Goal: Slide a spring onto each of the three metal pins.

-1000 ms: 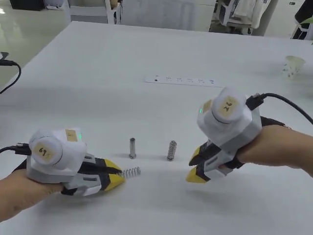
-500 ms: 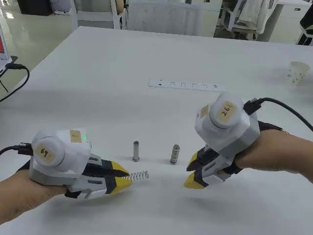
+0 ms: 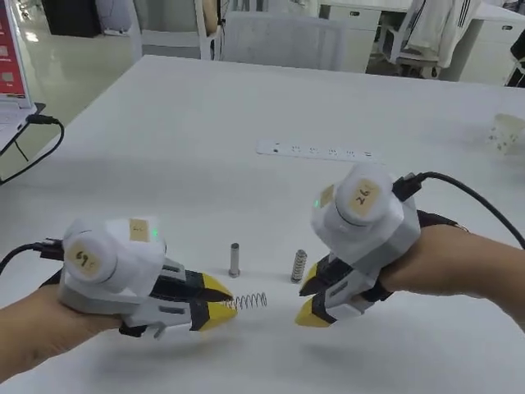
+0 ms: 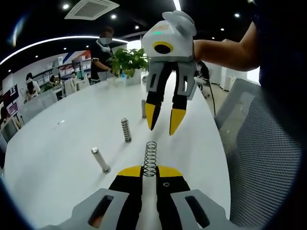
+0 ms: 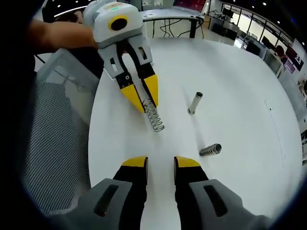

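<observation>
At lower left, the left gripper (image 3: 221,299) pinches one end of a spring (image 3: 251,301). Right of centre, the right gripper (image 3: 307,300) faces it, jaws apart.

This is an open-plan office. A long white table (image 3: 205,123) carries a power strip (image 3: 320,151), with a mesh chair (image 3: 283,39) behind it. Further off there are ceiling spotlights (image 4: 65,6), an air-conditioning vent (image 4: 91,8), a potted plant (image 4: 127,60) and people (image 4: 100,55) at other desks.
</observation>
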